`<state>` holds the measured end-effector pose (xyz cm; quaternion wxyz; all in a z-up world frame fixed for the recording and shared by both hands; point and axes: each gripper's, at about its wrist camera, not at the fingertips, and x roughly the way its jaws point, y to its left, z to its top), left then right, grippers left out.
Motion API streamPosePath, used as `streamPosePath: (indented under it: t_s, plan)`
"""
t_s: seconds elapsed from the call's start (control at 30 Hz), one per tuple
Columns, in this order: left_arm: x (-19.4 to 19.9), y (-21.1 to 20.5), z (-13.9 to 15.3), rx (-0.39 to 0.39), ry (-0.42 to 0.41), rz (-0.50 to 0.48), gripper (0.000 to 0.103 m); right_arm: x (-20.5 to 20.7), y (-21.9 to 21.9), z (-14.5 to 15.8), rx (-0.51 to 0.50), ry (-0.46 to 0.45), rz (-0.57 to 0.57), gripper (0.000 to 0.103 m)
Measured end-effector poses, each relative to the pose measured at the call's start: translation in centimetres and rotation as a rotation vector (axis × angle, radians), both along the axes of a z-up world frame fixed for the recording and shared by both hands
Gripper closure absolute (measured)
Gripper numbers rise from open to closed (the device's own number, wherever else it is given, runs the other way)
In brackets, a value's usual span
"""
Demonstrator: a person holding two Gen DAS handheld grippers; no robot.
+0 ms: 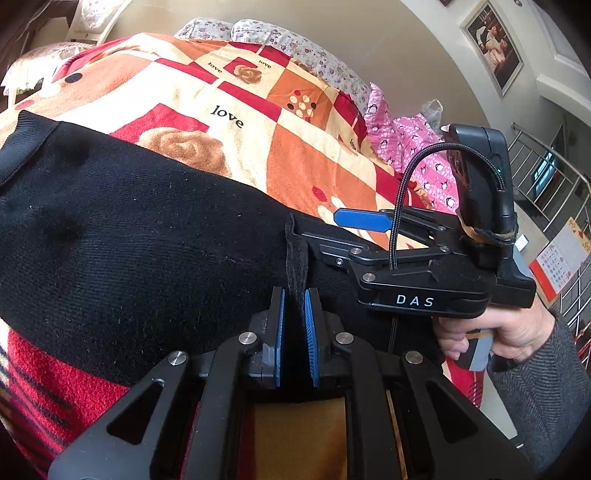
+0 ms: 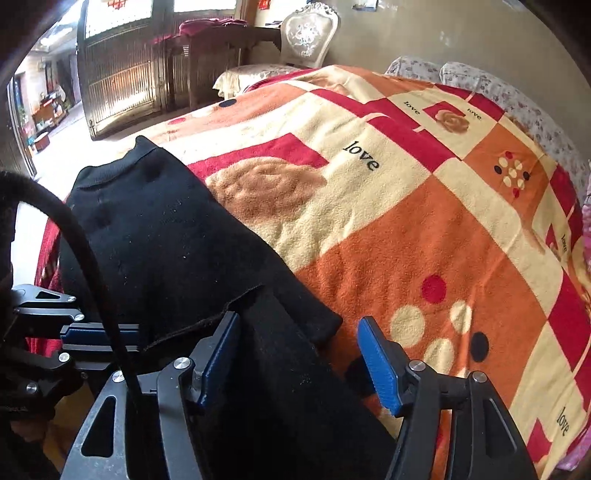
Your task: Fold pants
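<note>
Black knitted pants (image 1: 129, 229) lie spread across a bed covered by a blanket (image 1: 229, 110) patterned in orange, cream and red squares with roses and the word "love". One ribbed end of the pants reaches toward the far edge of the bed; the other end is nearest the cameras.

The left hand-held gripper (image 1: 295, 314) has its blue pads pressed almost together, clamped on a narrow raised fold of the black fabric at the near end of the pants. Just to its right, the right hand-held gripper (image 2: 299, 354) stands with its jaws apart; the near end of the pants lies between them, beside the left pad, and the right pad hangs clear over the blanket. A person's hand (image 1: 495, 332) in a grey sleeve grips its handle. A braided black cable (image 1: 402, 192) arches over this tool.

Around the bed: floral pillows (image 1: 295, 40) at the head, a pink penguin-print cloth (image 1: 413, 147) bunched at the blanket's right edge, a framed picture (image 1: 493, 44) on the wall, a metal railing (image 1: 554, 177), and a carved white chair (image 2: 308, 33) beside a dark slatted door (image 2: 122, 70).
</note>
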<state>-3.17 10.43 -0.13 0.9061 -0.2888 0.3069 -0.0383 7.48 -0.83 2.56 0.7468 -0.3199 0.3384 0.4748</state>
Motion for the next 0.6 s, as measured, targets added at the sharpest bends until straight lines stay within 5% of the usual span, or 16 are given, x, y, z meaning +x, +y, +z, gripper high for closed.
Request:
streamPosePath:
  t_s: [0.13,0.2,0.33,0.4,0.5,0.6]
  plan:
    - [0.1,0.1,0.0,-0.013,0.001,-0.005,0.093,-0.7,-0.7,0.8,0.046,-0.054,-0.007,0.041]
    - [0.2,0.0,0.0,-0.014,0.002,-0.004,0.093,-1.5,-2.4,2.5,0.158,-0.113,-0.047,0.042]
    - [0.2,-0.3,0.1,0.005,0.007,0.0,0.092,-2.5,-7.8,5.3,0.445,-0.082,-0.24,0.042]
    - [0.2,-0.4,0.1,0.016,0.009,0.003,0.092,-3.0,-10.0,5.0,0.505,-0.045,-0.346,0.042]
    - [0.2,-0.6,0.2,0.032,0.012,0.007,0.092,-4.7,-11.0,3.0,0.475,-0.039,-0.445,0.042]
    - [0.2,-0.7,0.2,0.039,0.015,0.008,0.092,-5.4,-9.6,-0.4,0.324,-0.048,-0.47,0.036]
